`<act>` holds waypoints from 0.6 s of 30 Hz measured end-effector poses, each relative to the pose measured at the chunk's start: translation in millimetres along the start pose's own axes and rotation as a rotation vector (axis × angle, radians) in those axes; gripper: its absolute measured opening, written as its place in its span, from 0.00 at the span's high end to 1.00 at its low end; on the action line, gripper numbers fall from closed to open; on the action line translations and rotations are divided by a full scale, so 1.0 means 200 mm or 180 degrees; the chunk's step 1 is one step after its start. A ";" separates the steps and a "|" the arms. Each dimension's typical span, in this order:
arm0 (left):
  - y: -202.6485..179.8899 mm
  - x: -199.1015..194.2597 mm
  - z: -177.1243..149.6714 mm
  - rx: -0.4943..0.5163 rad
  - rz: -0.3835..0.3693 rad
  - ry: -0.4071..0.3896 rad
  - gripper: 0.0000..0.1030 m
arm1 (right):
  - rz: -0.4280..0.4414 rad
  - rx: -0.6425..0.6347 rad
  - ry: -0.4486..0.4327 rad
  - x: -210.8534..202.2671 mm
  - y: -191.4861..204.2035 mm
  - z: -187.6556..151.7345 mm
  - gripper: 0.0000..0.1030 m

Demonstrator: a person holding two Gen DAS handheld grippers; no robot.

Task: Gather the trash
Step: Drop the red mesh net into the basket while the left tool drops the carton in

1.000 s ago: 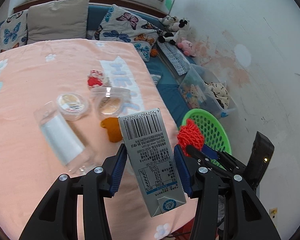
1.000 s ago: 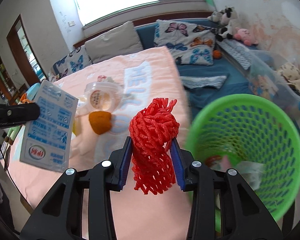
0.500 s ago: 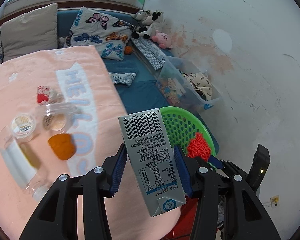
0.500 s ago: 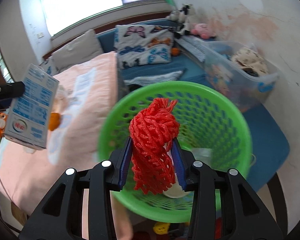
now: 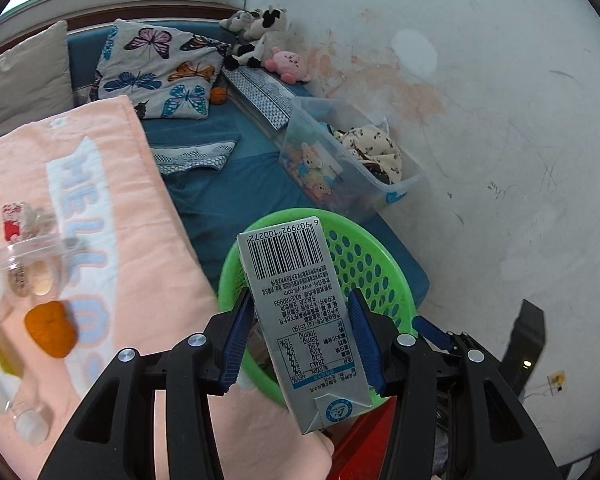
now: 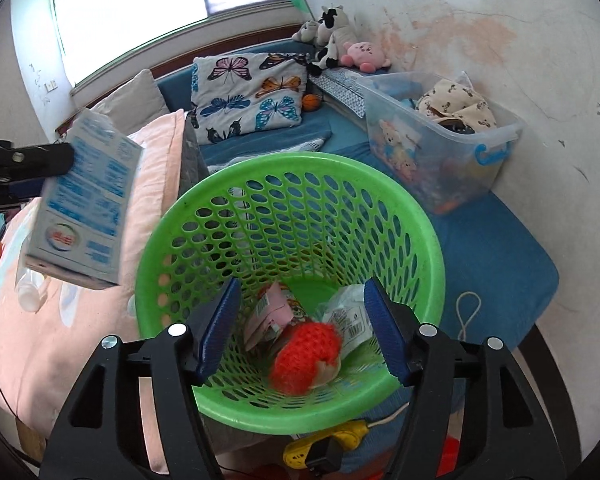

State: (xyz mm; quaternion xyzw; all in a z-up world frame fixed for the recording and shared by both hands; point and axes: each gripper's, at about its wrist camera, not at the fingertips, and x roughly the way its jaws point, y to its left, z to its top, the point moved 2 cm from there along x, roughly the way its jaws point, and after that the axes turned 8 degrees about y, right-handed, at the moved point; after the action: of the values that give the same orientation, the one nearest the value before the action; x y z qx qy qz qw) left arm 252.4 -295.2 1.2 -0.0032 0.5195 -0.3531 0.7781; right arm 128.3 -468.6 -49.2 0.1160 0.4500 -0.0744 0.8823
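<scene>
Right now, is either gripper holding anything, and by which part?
The left gripper pinches the milk carton across its two narrow sides, about midway up. The right gripper is open and empty over the green basket.

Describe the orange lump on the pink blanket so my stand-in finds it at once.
Start at the pink blanket with pale blue HELLO lettering. Beside the last O, nearest the camera, lies the orange lump. The clear plastic cups next to it are see-through; it alone is solid orange.

Butterfly-print pillow point(image 6: 252, 90) on blue bedding, plush toys point(image 6: 340, 40) in the corner, clear storage bin point(image 6: 440, 140) beside the wall.
</scene>
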 end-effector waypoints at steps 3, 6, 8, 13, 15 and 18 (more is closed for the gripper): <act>-0.03 0.07 0.01 0.0050 0.0019 0.0036 0.54 | 0.0024 0.0040 -0.0036 -0.02 -0.02 -0.01 0.34; -0.05 0.14 0.00 0.0056 0.0005 0.0104 0.54 | 0.0054 0.0078 -0.0062 -0.05 -0.02 -0.03 0.33; -0.05 0.18 -0.01 0.0064 0.0025 0.0157 0.54 | 0.0071 0.0089 -0.0076 -0.07 -0.03 -0.03 0.33; -0.06 0.26 -0.03 0.0062 0.0046 0.0268 0.54 | 0.0124 0.0102 -0.0118 -0.11 -0.02 -0.05 0.32; -0.06 0.28 -0.04 0.0065 0.0041 0.0295 0.54 | 0.0131 0.0104 -0.0127 -0.12 -0.02 -0.06 0.31; -0.05 0.29 -0.04 0.0063 0.0026 0.0321 0.47 | 0.0156 0.0120 -0.0112 -0.12 -0.02 -0.07 0.31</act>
State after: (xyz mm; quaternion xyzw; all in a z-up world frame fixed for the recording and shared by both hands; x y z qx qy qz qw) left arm 252.0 -332.4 -45.0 0.0244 0.5546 -0.3548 0.7523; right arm 102.1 -468.2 -37.3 0.1422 0.4300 -0.0632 0.8893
